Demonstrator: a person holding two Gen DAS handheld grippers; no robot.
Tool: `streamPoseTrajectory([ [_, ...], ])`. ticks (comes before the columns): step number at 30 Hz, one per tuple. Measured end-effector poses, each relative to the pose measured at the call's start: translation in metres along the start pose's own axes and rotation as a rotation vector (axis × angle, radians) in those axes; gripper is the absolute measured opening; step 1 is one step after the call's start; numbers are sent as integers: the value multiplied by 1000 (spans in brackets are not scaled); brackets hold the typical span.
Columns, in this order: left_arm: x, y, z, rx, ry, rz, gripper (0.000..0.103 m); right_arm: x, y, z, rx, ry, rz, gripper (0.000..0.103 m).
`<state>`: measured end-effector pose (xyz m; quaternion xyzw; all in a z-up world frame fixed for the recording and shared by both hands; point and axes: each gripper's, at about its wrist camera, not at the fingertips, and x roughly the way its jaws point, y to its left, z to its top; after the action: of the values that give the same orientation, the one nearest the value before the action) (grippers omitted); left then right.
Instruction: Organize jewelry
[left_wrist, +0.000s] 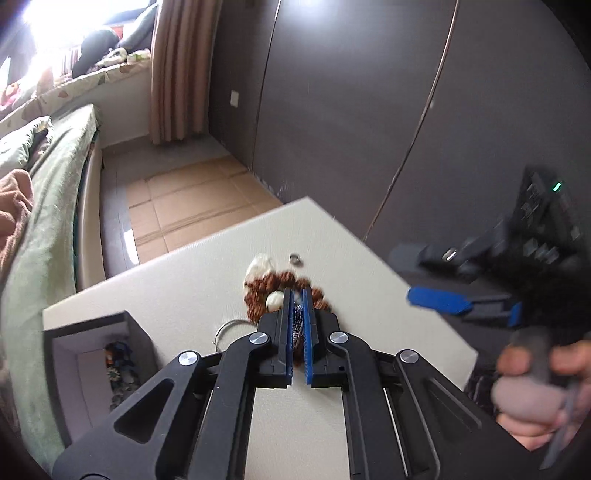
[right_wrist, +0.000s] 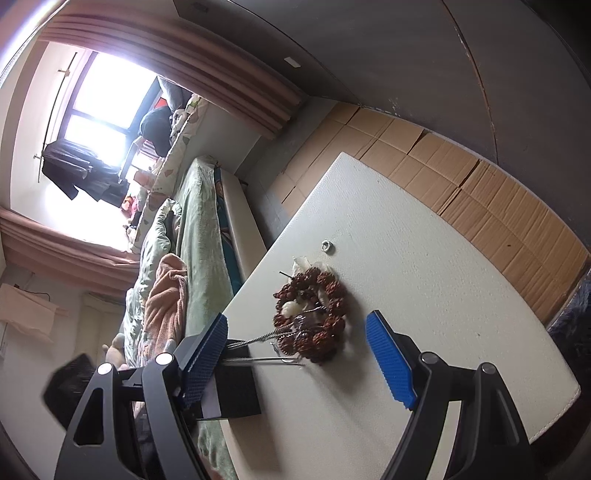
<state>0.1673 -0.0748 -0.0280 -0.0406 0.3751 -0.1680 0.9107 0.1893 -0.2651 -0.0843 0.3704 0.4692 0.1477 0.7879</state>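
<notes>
Left wrist view: the left gripper (left_wrist: 298, 295), jaws nearly together on a patterned piece, sits over the brown bead bracelet (left_wrist: 280, 280) on the counter (left_wrist: 369, 266). Right wrist view: the right gripper (right_wrist: 299, 332), jaws wide apart, faces that bracelet, straight ahead.

— Bright over there, isn't it?
— The window (right_wrist: 99, 110) glares white between pinkish curtains (right_wrist: 236, 85). A bed (right_wrist: 199, 221) with green bedding lies along it.
— And the floor?
— Flattened cardboard (left_wrist: 192, 206), beside a dark grey wall (left_wrist: 369, 110).
</notes>
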Motion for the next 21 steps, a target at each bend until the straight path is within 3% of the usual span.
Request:
streamPoseTrajectory([
  [16,-109,-6,33,-63,-262,-56,5,7,2,-6,-46,11,-52,75],
  [21,-140,-1,38,-83,-328,-61,5,31,6,-10,-89,54,-92,61],
])
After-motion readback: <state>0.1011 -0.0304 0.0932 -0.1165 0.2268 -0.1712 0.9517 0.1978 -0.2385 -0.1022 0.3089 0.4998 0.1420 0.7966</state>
